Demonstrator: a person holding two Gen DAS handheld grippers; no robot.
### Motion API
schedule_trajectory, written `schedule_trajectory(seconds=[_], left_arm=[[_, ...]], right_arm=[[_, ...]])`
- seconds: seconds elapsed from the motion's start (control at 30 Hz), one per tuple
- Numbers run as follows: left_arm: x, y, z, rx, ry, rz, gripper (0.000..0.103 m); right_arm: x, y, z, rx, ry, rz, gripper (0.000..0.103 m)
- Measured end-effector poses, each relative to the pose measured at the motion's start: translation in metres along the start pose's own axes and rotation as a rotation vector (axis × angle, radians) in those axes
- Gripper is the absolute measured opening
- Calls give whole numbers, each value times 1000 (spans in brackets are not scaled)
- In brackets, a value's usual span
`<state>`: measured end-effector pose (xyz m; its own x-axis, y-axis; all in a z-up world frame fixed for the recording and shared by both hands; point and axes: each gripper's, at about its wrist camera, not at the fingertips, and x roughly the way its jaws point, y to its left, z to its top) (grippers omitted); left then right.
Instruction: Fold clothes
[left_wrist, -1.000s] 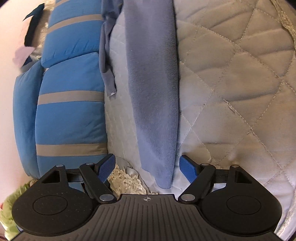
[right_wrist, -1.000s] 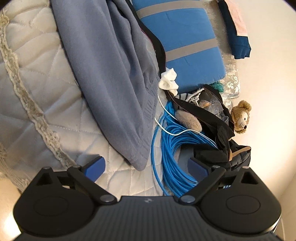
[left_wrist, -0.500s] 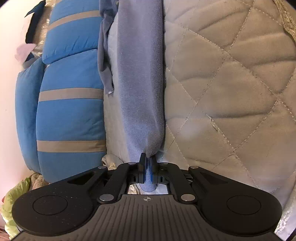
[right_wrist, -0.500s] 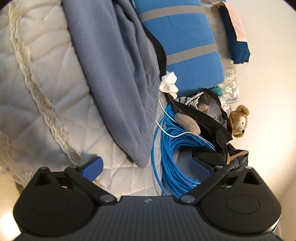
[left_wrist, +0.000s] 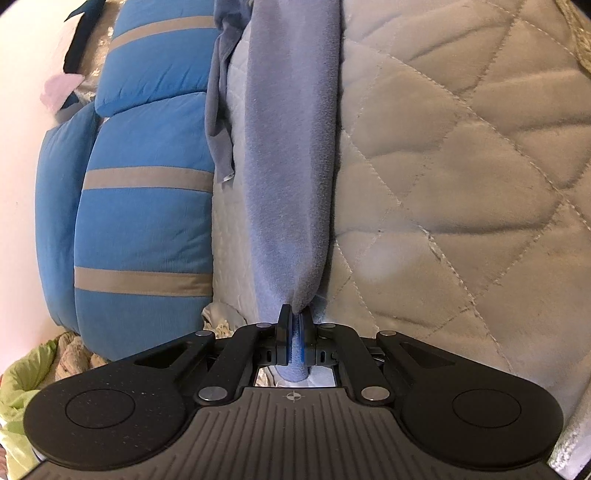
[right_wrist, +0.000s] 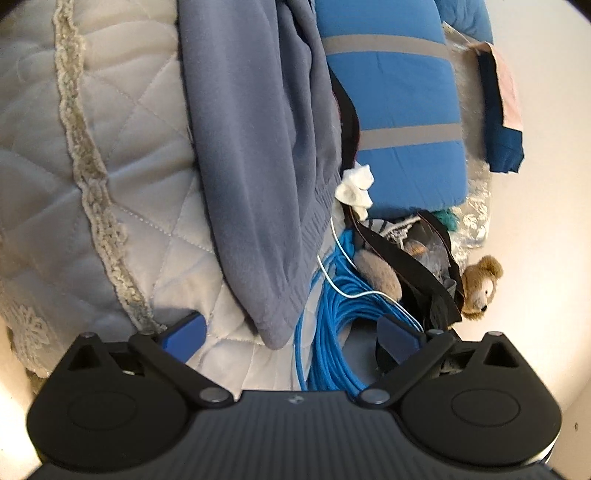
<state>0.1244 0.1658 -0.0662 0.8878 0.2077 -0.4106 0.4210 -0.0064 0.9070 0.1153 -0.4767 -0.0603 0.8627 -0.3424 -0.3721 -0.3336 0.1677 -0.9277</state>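
On the quilted cream bedspread (left_wrist: 461, 177) lies the grey-blue fleece garment (left_wrist: 291, 147), one end drawn taut into the left tongs (left_wrist: 294, 325), which are pressed together and pinching it. The step in hand looks like taking hold of the garment's ends before a fold. The right tongs (right_wrist: 291, 330) stand spread, their jaws having just narrowed slightly, with the garment's hanging corner (right_wrist: 273, 325) between them, untouched. Next, I judge, they must advance and pinch that corner, clear of the coiled blue cable (right_wrist: 328, 332) just beside it.

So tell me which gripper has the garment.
The left gripper: its jaws are shut on the grey-blue garment. The right gripper stands open, with nothing between its pads.
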Motion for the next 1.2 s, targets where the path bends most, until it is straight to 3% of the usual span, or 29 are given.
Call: schedule_trajectory(seconds=[0.1,0.37,0.63,0.97,1.0,1.07,1.1,1.2], left_arm=[[0,0,1,1,0,2,3],[-3,-3,-1,-29,3,26,3],[-4,-3,-2,-42,1,31,3],[-3,-4,-2,-60,-1,43,3],[-4,-3,-2,-59,0,43,3],[-5,-3,-2,-60,4,49,3],[-5,-3,-2,-64,7,52,3],[-11,-1,-5,-60,8,83,2]], right_arm=[[-4,-2,3,-23,-20,-20,83],[0,14,14,-119,-88,-64,80],[-1,22,7,-195,-85,-88,78],[4,29,5,-148,-53,-183,75],[4,29,5,-142,-47,-187,64],[4,30,6,-151,-40,-165,12],[3,30,7,-154,-39,-161,0],[0,22,7,-129,-33,-148,0]])
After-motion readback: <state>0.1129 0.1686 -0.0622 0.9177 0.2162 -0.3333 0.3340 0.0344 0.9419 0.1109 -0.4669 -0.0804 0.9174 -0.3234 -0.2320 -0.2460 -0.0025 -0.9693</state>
